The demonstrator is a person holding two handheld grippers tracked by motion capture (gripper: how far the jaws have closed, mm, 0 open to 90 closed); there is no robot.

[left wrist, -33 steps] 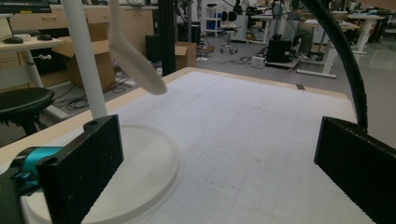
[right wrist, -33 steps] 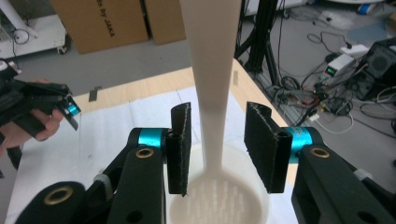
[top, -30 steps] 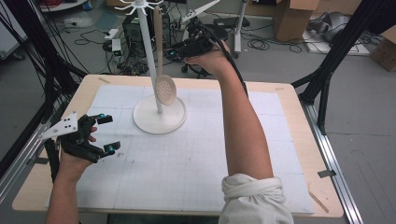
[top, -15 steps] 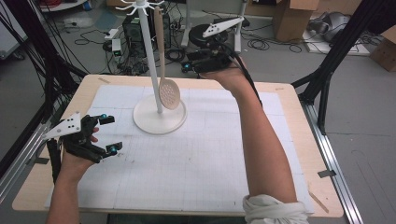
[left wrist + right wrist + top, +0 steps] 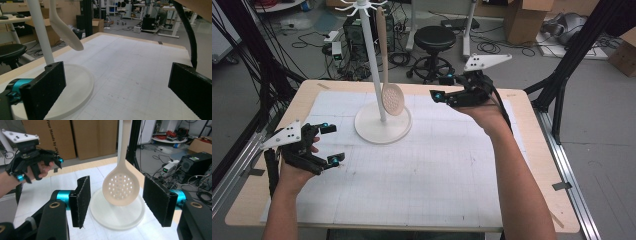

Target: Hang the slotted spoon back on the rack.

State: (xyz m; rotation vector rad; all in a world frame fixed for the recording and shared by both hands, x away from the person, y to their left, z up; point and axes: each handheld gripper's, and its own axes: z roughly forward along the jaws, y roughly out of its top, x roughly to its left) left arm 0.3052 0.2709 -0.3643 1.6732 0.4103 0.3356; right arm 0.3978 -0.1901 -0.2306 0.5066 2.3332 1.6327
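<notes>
The slotted spoon (image 5: pixel 391 98) hangs from the white stand (image 5: pixel 382 125). The right gripper (image 5: pixel 444 87), jaws just opening and empty, sits beside it. Bumping the spoon could swing it off its hook; the left gripper (image 5: pixel 331 144) gapes empty.

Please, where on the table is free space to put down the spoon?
The gridded mat is bare between the left tongs and the right forearm, in front of the stand's base. Crowded spot: beside the pole, under the hanging slotted spoon.

Matt beige plastic slotted spoon (image 5: pixel 121 187)
</notes>
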